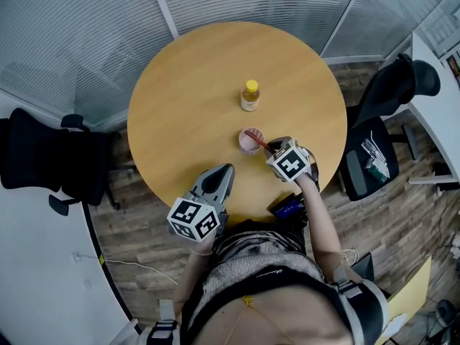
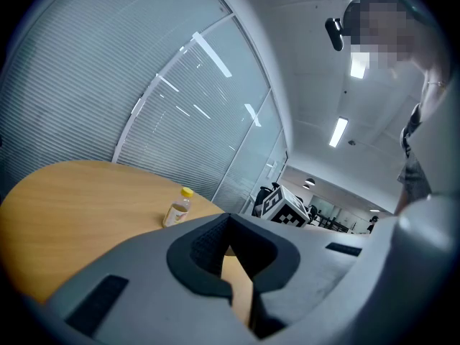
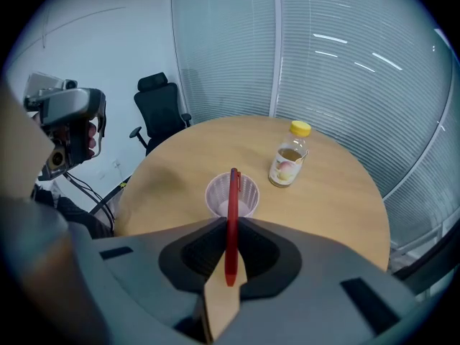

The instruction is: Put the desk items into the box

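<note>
On the round wooden table (image 1: pixel 187 92) stands a small pale mesh cup (image 1: pixel 248 146) (image 3: pixel 248 192). My right gripper (image 1: pixel 270 148) (image 3: pixel 231 225) is shut on a red pen (image 1: pixel 256 139) (image 3: pixel 231 214), and the pen's far end hangs over the cup's mouth. Farther back stands a small bottle with a yellow cap (image 1: pixel 250 95) (image 3: pixel 289 162) (image 2: pixel 178 208). My left gripper (image 1: pixel 223 169) (image 2: pixel 228 220) hovers over the near edge of the table, shut, with nothing in it, to the left of the cup. No box shows in any view.
A black office chair (image 1: pixel 50 160) stands left of the table and another (image 1: pixel 384 117) to the right, beside a white desk (image 1: pixel 435 110). A dark blue object (image 1: pixel 287 207) lies at the table's near edge under my right arm. Glass walls with blinds stand behind.
</note>
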Demonstrator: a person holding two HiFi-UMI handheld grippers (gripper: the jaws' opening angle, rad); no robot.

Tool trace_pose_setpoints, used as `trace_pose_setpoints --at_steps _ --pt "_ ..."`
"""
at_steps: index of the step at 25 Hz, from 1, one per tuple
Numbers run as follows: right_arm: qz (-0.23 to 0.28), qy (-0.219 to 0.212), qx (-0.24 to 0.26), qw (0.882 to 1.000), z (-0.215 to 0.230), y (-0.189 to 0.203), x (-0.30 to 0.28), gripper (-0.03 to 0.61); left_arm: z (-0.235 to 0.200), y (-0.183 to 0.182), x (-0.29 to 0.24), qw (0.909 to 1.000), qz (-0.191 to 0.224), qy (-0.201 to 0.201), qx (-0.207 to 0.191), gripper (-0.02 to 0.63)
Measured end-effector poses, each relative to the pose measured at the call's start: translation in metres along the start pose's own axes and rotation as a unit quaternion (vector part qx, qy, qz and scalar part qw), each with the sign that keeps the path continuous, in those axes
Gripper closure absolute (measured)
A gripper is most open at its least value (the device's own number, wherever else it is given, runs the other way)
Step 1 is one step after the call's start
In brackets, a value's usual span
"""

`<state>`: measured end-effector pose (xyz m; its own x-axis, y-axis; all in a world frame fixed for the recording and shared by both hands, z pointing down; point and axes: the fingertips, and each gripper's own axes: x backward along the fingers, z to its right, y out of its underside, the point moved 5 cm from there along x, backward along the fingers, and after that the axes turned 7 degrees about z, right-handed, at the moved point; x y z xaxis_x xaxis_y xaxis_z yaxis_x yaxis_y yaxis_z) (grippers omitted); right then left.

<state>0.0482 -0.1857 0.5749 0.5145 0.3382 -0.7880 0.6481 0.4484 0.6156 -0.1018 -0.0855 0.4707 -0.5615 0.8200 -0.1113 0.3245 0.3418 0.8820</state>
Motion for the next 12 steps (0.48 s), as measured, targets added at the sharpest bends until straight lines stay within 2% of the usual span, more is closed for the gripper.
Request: trace_pose_setpoints --at_steps 6,9,12 --pt "-0.029 -0.008 0.002 1.000 0.002 0.000 -0.012 0.517 -0.003 -0.001 0.000 1.0000 0.003 -0.004 0.001 0.612" --pt "-0.052 -0.007 -0.014 0.999 0.003 0.001 -0.017 0.517 -0.005 -0.002 0.001 1.0000 0.005 -0.008 0.002 0.612" --pt "-0.047 -0.019 -0.008 0.999 0.001 -0.001 -0.031 0.517 -0.007 -0.002 0.002 0.9999 0.006 -0.010 0.003 0.612"
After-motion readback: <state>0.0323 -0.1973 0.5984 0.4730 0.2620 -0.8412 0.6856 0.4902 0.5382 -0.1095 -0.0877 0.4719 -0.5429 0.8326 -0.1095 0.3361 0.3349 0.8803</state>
